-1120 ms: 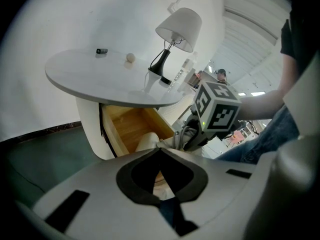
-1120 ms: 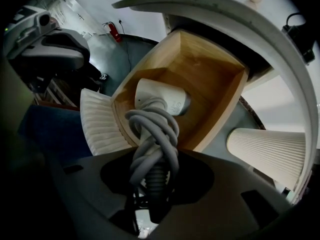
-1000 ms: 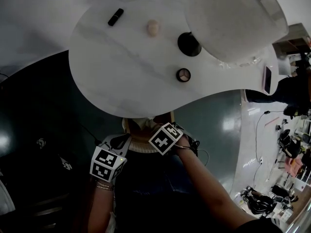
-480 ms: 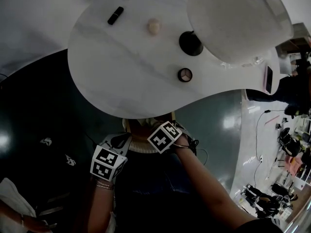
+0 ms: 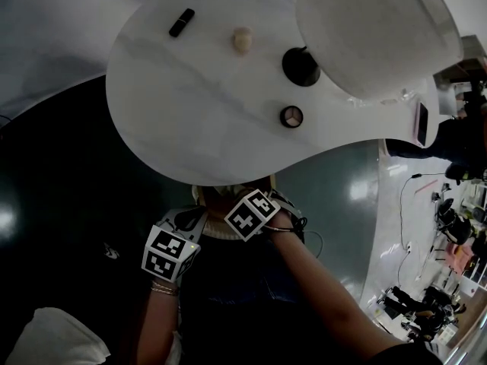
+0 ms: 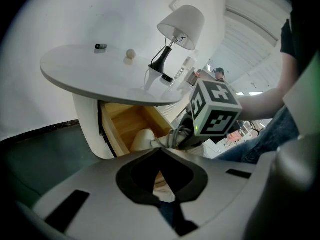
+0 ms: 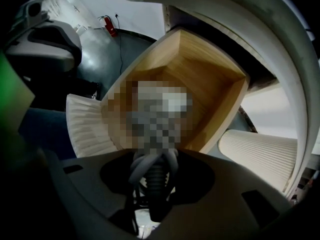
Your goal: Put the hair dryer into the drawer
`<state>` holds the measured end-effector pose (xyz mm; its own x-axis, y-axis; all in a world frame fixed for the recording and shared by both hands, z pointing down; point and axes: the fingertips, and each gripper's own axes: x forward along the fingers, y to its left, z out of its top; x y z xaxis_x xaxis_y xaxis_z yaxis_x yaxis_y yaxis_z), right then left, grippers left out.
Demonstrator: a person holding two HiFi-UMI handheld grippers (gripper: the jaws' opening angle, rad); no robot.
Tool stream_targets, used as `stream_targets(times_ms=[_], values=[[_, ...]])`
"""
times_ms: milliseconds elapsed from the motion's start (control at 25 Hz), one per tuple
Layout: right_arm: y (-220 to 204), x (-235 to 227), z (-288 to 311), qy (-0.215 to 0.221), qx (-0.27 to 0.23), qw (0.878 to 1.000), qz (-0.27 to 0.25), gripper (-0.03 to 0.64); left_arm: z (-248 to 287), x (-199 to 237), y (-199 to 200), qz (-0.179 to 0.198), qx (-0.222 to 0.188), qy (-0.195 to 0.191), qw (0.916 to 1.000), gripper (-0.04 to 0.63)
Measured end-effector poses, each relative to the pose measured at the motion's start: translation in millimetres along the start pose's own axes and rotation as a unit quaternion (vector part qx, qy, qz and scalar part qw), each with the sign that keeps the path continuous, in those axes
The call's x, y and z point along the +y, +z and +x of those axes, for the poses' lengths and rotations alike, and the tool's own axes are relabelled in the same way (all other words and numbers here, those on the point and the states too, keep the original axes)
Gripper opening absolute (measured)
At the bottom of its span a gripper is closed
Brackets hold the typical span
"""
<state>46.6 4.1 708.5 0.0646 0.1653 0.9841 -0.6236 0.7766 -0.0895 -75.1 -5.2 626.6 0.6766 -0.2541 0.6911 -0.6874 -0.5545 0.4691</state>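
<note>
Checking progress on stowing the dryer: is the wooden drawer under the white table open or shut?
Open: the wooden drawer is pulled out below the white tabletop, its inside walls showing in both gripper views.

Tabletop [image 5: 190,105]: white, stone-like, faint grey veining, smooth, low sheen.
Drawer [image 7: 210,84]: pale wood inside, grain visible, matt. Drawer front [image 7: 85,129]: cream, finely ribbed.
Lamp shade [image 5: 373,36]: white, matt, cloth-like.
Hair dryer [image 6: 142,140]: cream plastic, smooth. Cord [image 7: 138,165]: grey, rubbery. Cord sleeve [image 7: 157,186]: black, ribbed.
Floor [image 5: 327,204]: dark green, glossy, showing reflections.
</note>
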Motion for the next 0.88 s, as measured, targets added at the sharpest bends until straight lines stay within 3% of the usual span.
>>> stream_targets(times_ms=[360,640,880], values=[[12.4,-1.2,4.0,-0.011,-0.017,1.0,-0.001,0.164,1.3,4.0,-0.6,-0.004,0.002,0.001,1.0,0.015],[29.7,-10.5,5.9,-0.06,-0.044,0.997,0.002,0.166,-3.2,4.9,2.9,-0.008,0.002,-0.001,1.0,0.015],[36.2,-12.8,11.1,-0.061,-0.051,0.997,0.008,0.167,-2.9,5.5,7.6,-0.012,-0.002,-0.001,0.9999,0.015]])
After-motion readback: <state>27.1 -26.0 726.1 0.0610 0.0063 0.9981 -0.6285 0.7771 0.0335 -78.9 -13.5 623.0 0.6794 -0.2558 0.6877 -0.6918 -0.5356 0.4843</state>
